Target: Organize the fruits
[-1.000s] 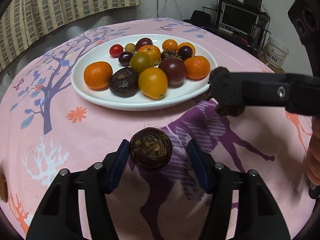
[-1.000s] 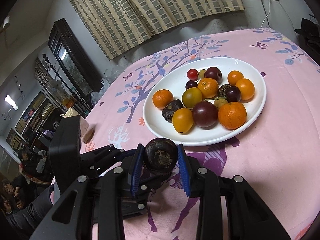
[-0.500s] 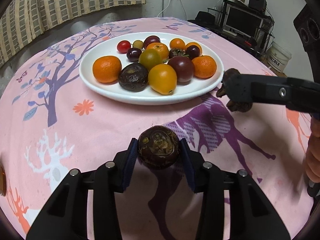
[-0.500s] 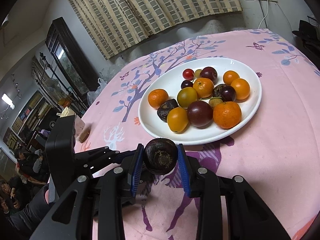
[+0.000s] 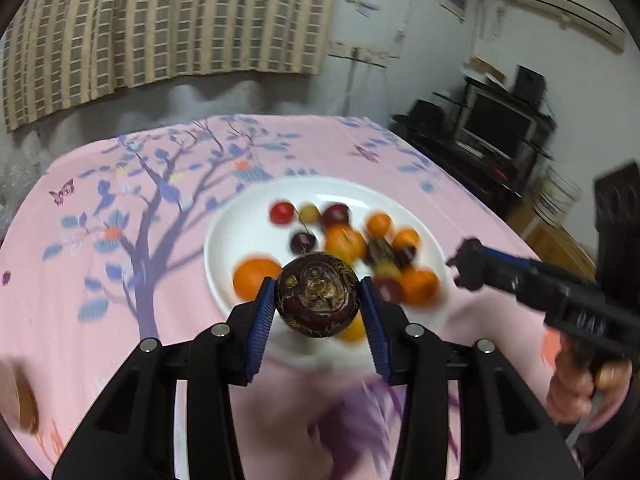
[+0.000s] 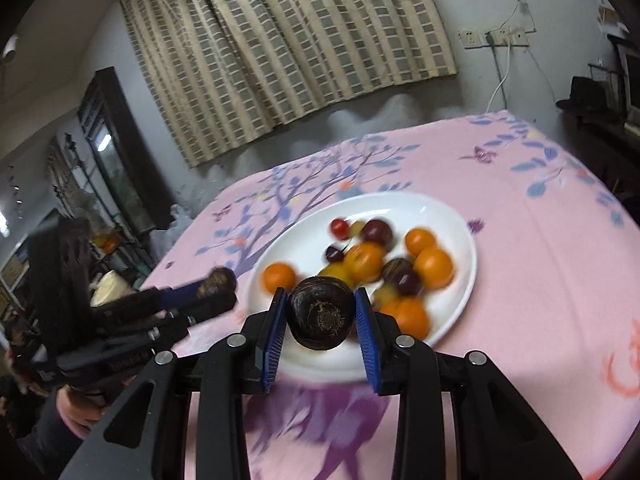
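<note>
My left gripper is shut on a dark brown round fruit and holds it in the air above the near edge of the white plate. My right gripper is shut on a second dark round fruit, also raised over the plate. The plate holds several oranges, yellow, red and dark purple fruits. The right gripper shows at the right in the left wrist view; the left one shows at the left in the right wrist view.
The round table carries a pink cloth with a tree print. A checked curtain hangs behind. A TV stand is to the right, shelves to the left. A brown object lies at the table's left edge.
The left gripper closed on the dark fruit that lay on the cloth and lifted it. Both grippers have risen and tilted up, each carrying its fruit toward the plate.
</note>
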Demonstrator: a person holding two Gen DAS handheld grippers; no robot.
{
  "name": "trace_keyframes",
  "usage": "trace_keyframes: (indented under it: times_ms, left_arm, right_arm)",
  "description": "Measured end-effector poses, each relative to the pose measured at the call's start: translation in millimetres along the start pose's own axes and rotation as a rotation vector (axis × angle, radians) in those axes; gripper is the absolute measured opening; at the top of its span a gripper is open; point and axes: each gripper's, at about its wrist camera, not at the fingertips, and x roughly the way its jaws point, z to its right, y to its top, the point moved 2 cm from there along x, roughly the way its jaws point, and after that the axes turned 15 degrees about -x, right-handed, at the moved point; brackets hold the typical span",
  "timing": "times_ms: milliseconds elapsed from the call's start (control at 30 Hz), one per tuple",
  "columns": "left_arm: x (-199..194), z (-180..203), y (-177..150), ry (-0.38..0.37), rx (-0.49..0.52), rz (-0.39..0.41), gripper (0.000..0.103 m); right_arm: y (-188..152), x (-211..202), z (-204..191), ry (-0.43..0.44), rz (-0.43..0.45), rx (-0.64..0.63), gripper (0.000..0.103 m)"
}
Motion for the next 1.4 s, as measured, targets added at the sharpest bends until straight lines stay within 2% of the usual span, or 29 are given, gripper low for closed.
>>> trace_keyframes:
  times_ms: [167, 367, 400, 433, 467, 533, 600, 667, 700, 767, 867, 1067, 1200, 1400]
  left_arm:
    - [43.0, -0.5, 28.8, 0.058, -0.021, -0.016, 0.042]
    - [78.2, -2.4, 32.6, 0.118, 0.012, -0.036, 0.043]
    - [80.0, -3.7, 32.9, 0.127, 0.008, -0.038, 0.043]
    - [78.8, -5.6, 33.0, 0.141, 0.002, -0.027, 0.05]
    - [75.2, -7.1, 32.5, 0.153, -0.001, -0.011, 0.066]
    - [59.4, -9.1, 30.3, 0.188, -0.005, 0.044, 0.083]
    - [38.7, -10.0, 26.0, 0.189, 0.003, 0.074, 0.086]
    - [18.8, -9.3, 21.2, 0.193, 0.009, 0.088, 0.096]
    - [3.5, -9.1, 16.4, 0.199, 0.012, 0.105, 0.096]
    - [-20.2, -9.1, 5.7, 0.2, 0.023, 0.126, 0.098]
    - [-53.6, -10.6, -19.3, 0.201, 0.025, 0.125, 0.098]
    - [-93.3, -16.7, -80.2, 0.206, 0.019, 0.107, 0.098]
    - [-106.4, -18.6, -111.8, 0.207, 0.042, 0.104, 0.098]
    - [-120.0, -17.9, -128.8, 0.188, 0.03, 0.102, 0.098]
  right_arm:
    - [8.0, 44.6, 22.6, -0.045, -0.052, -0.002, 0.034]
    - [6.1, 68.2, 27.4, -0.066, -0.085, -0.054, 0.035]
    - [6.1, 67.5, 26.1, -0.063, -0.082, -0.061, 0.039]
    - [6.5, 65.7, 24.8, -0.06, -0.08, -0.064, 0.044]
    - [7.2, 62.0, 22.7, -0.062, -0.075, -0.069, 0.054]
    - [10.3, 49.9, 16.3, -0.073, -0.057, -0.095, 0.063]
    - [11.4, 32.5, 6.2, -0.085, -0.045, -0.136, 0.075]
    - [7.9, 17.1, -4.4, -0.093, -0.048, -0.171, 0.086]
    - [4.7, 10.7, -8.6, -0.095, -0.058, -0.184, 0.093]
    - [-6.1, -3.5, -16.7, -0.1, -0.085, -0.204, 0.098]
    - [-33.6, -25.6, -27.7, -0.094, -0.11, -0.224, 0.099]
    - [-83.3, -54.8, -46.2, -0.183, -0.167, -0.281, 0.099]
    - [-91.5, -68.9, -50.5, -0.173, -0.141, -0.258, 0.099]
    - [-98.0, -75.4, -62.8, -0.172, -0.146, -0.3, 0.099]
